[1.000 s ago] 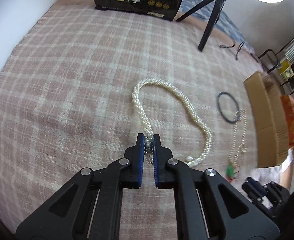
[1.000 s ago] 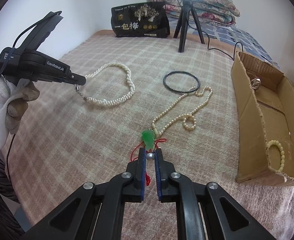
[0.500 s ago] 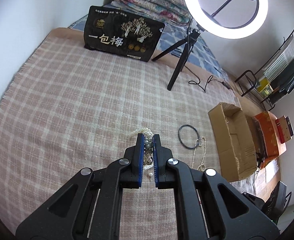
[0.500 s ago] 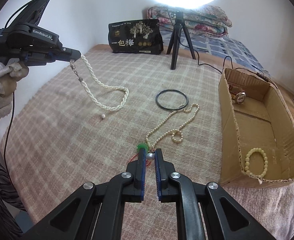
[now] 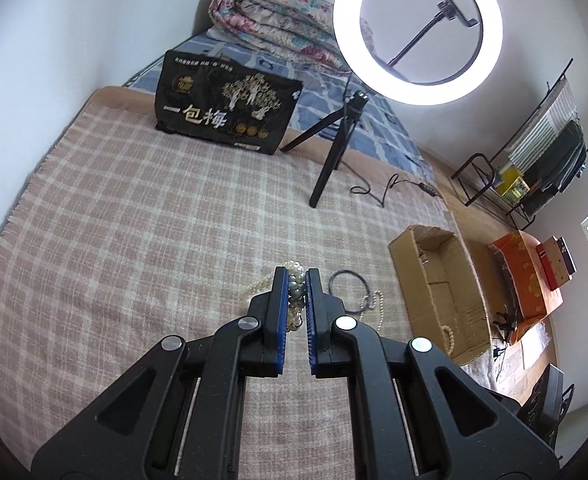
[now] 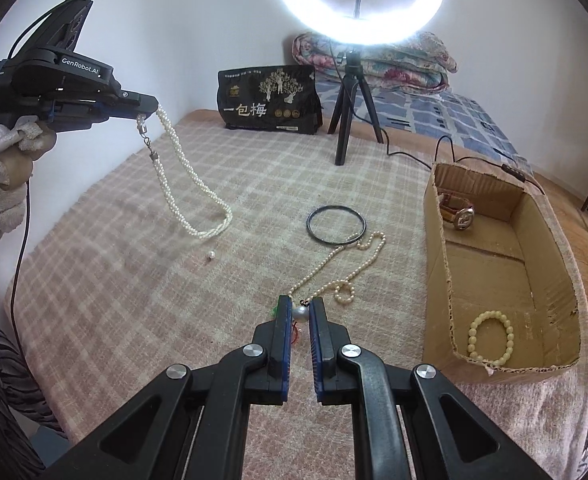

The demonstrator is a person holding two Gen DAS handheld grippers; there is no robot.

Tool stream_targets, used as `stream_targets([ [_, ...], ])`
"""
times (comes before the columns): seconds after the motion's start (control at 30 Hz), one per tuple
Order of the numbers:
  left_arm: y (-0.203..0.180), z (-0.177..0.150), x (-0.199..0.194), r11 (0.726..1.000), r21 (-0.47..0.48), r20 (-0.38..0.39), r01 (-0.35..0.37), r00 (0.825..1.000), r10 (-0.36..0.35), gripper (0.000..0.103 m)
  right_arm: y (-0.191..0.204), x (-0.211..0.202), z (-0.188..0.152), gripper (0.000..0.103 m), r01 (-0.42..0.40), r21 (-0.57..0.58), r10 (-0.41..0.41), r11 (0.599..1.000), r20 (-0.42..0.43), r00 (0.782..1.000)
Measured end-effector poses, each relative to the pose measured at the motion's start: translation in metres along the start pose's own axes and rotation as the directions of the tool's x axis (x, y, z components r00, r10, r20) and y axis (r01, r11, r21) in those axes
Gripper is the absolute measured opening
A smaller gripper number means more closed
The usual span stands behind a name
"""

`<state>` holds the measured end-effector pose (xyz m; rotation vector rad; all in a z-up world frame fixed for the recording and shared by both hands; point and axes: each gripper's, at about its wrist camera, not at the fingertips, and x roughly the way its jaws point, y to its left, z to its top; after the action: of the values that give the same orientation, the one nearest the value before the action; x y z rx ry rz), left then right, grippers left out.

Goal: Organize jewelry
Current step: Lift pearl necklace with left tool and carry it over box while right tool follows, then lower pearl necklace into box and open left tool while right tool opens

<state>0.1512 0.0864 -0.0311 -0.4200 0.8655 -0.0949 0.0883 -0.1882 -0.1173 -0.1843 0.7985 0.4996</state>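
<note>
Both grippers have risen since a second ago, and the twisted pearl necklace (image 6: 192, 184) that lay flat on the checked blanket (image 6: 134, 280) now hangs mostly in the air.

At the far left of the right wrist view, a gloved hand (image 6: 2, 176) holds the left gripper (image 6: 150, 105) up against the white wall. Its jaws are pinched narrow on the clasp end of the twisted necklace; the strands droop from the tips in a long loop whose bottom just reaches the blanket, and a single pearl (image 6: 211, 255) sits at the blanket a little below the loop. In the left wrist view the same beads bunch between the blue pads (image 5: 280, 300).

Further right, a dark bangle (image 6: 336, 225) lies flat on the blanket, touching the far bend of a thin pearl strand (image 6: 350, 264). That strand runs back toward the right gripper (image 6: 300, 312), whose jaws are closed tight on a silvery bead (image 6: 299, 313) at its near end, with a bit of green and some red cord showing just beside the left pad.

At the right stands an open cardboard box (image 6: 438, 264), well apart from both grippers. Inside it a cream bead bracelet (image 6: 490, 336) lies at the near end and a wristwatch (image 6: 460, 216) at the far end.
</note>
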Motion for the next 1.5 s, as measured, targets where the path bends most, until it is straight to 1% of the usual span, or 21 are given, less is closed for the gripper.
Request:
stream_targets([
  [0.2, -0.024, 0.007, -0.013, 0.998, 0.029, 0.034, 0.049, 0.998, -0.050, 0.006, -0.011, -0.016, 0.007, 0.006, 0.022, 0.016, -0.023, 1.000, 0.040, 0.999],
  [0.33, -0.040, 0.009, -0.017, 0.996, 0.048, 0.043, 0.077, 0.996, -0.080, 0.006, -0.023, -0.027, 0.010, 0.006, 0.040, 0.034, -0.042, 0.999, 0.065, 0.997],
  [0.53, -0.066, 0.015, -0.015, 0.991, 0.077, 0.049, 0.110, 0.992, -0.114, 0.006, -0.043, -0.043, 0.013, 0.006, 0.070, 0.069, -0.077, 0.995, 0.097, 0.992],
  [0.77, -0.111, 0.024, -0.007, 0.979, 0.133, 0.045, 0.154, 0.986, -0.161, 0.006, -0.074, -0.057, 0.016, 0.006, 0.108, 0.122, -0.123, 0.987, 0.120, 0.985],
  [0.97, -0.148, 0.033, 0.004, 0.968, 0.162, 0.036, 0.190, 0.980, -0.198, 0.006, -0.100, -0.061, 0.013, 0.006, 0.144, 0.156, -0.162, 0.977, 0.110, 0.981],
  [1.2, -0.197, 0.040, 0.023, 0.951, 0.221, 0.014, 0.218, 0.974, -0.227, 0.006, -0.127, -0.059, 0.007, 0.006, 0.193, 0.179, -0.210, 0.965, 0.079, 0.974],
  [1.5, -0.250, 0.045, 0.057, 0.935, 0.280, -0.014, 0.219, 0.975, -0.224, 0.006, -0.150, -0.047, -0.003, 0.006, 0.213, 0.200, -0.223, 0.956, 0.030, 0.974],
])
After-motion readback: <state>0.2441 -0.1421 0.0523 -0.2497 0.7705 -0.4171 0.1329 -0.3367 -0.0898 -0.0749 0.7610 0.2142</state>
